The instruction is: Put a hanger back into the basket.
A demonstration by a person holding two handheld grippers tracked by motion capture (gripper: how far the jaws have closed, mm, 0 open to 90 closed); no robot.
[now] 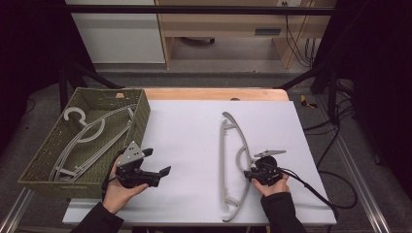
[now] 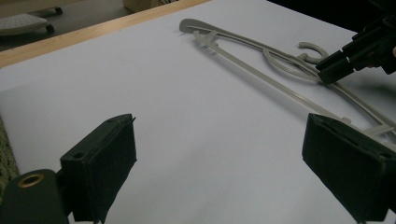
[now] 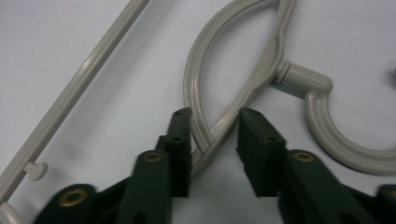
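Fingers of the right gripper (image 3: 214, 149) straddle the grey plastic hanger (image 3: 243, 88) where its looped neck meets the shoulder arm. The one on the left of the right gripper view (image 3: 181, 144) lies against the plastic; the other (image 3: 254, 149) stands a little off, with a slim gap showing. Jaws part-closed around the hanger, not visibly clamped.

Hook of the hanger (image 3: 336, 126) curls off to the right in that view, just beside the jaws. The straight trouser bar (image 3: 79, 88) runs diagonally at left, apart from them.

High view: right gripper (image 1: 263, 173) sits in the person's right hand (image 1: 274, 187) at the near right part of the white table sheet (image 1: 194, 141). Hanger (image 1: 224, 160) lies flat on the sheet, running away from the person. Cable (image 1: 316, 191) trails off to the right.

Left gripper (image 1: 154, 167), held in the left hand (image 1: 119, 191), hovers over the near left part of the sheet, beside the basket. Its fingers (image 2: 107, 158) stand wide apart with nothing between them, bare sheet below. In the left gripper view the hanger (image 2: 261, 70) lies well ahead, with the right gripper (image 2: 359, 51) on it.

Green woven basket (image 1: 138, 116) stands at the table's left edge, holding more grey hangers (image 1: 87, 136).
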